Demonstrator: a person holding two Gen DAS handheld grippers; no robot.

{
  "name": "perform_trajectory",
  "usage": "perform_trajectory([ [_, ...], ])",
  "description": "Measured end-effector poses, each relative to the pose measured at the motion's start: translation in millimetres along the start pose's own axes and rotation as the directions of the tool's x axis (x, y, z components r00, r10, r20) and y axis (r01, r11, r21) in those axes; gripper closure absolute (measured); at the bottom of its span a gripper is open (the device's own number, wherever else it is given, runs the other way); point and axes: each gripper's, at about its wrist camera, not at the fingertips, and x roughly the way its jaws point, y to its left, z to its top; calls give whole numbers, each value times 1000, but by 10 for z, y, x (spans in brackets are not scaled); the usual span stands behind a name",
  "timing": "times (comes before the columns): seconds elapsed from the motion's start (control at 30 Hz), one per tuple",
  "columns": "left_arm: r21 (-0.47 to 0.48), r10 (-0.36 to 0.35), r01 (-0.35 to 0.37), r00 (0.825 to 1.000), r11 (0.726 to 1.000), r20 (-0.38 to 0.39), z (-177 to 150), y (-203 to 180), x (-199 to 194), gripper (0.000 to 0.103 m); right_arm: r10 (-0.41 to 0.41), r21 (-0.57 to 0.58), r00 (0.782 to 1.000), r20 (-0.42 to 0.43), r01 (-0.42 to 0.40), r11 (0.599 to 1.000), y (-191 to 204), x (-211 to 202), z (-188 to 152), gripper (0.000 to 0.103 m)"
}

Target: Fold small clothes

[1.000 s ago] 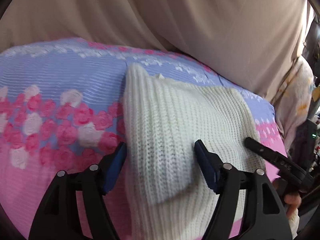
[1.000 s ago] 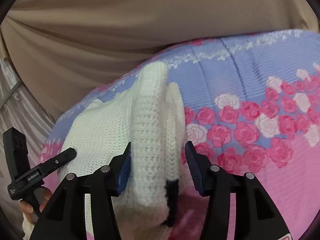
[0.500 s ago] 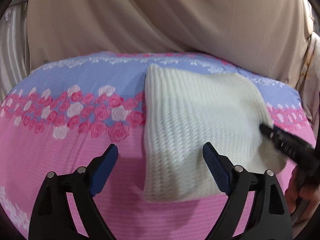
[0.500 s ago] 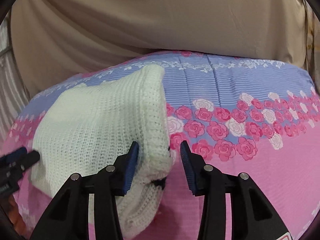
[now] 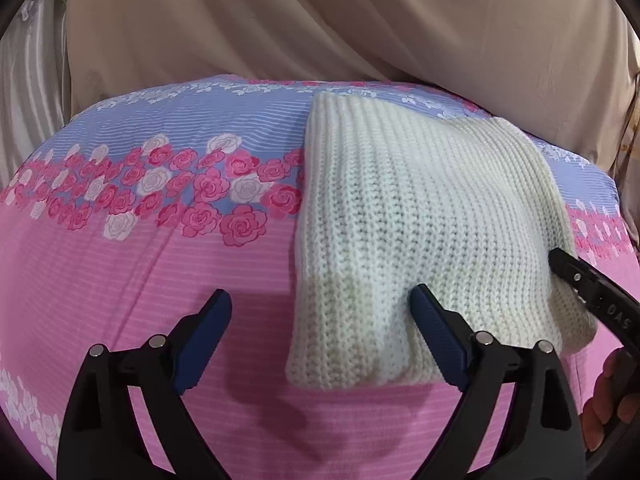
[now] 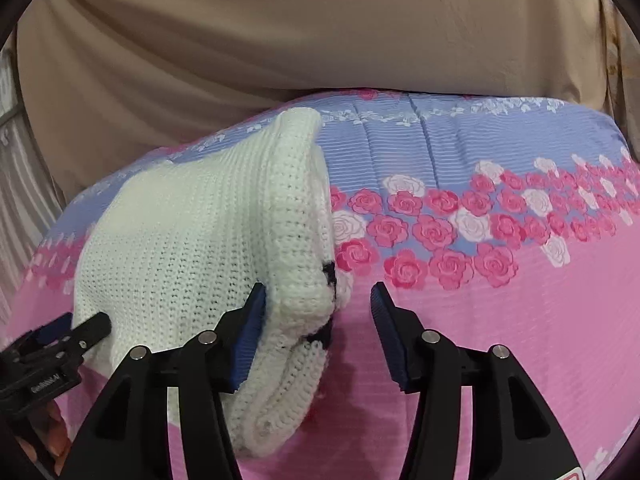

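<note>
Update on the fold: just dropped the cream knit sweater (image 5: 420, 220) onto the bed (image 5: 160, 280). Was up in the air and bunched a second ago, now lying flat in a tidy rectangle (well, tidy-ish). Just been opening the left tool (image 5: 320, 298) too. Spread wide now, gripping nothing, with only the near left corner of the knit sitting loosely between the pads. Same story on the right tool (image 6: 318, 292): been easing apart in the last moment, open, not clamped. Still has the thick rolled side edge of the sweater between the jaws, brushing one pad (image 6: 252, 320) and clear of the other. Reads to me as this fold laid down and released, so probably either one more fold across or done with this piece. Can't say which from here.

As for looks: chunky ribbed off-white knit, doubled over, several layers thick along the side by the right tool, a bit puffy there instead of pressed down. Small black stitched bits (image 6: 329, 272) peeking out of that rolled edge (a face or a pattern maybe, too hidden to tell). Sits right of the middle of the bed as seen from the left camera, far end close to the bed's far edge by the beige drape (image 5: 320, 20), near end just ahead of both tools. Rose-print pink and blue cover underneath, no big wrinkles. Could use a pat on that fat edge.
</note>
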Motion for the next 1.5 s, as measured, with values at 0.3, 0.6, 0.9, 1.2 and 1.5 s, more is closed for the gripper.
perform_trajectory([
  [0.3,-18,2,-1,999,1000,43,-329,-122,-199,10,-108,-87,990,89,116,989,234,-498,-519,43],
  [0.6,-1,24,-24,999,1000,35,-595,-288,-287,9,-147,-58,989,12,147,987,229,-497,-844,35],
  [0.9,46,78,-81,995,996,55,-678,-416,-363,8,-175,-49,984,19,176,983,240,-534,-896,32],
  [1.2,74,111,-114,992,991,53,-677,-456,-355,8,-186,-56,982,19,187,981,271,-530,-907,31],
  [1.5,77,135,-138,990,987,42,-673,-466,-322,8,-204,-71,979,11,204,976,312,-507,-908,31],
])
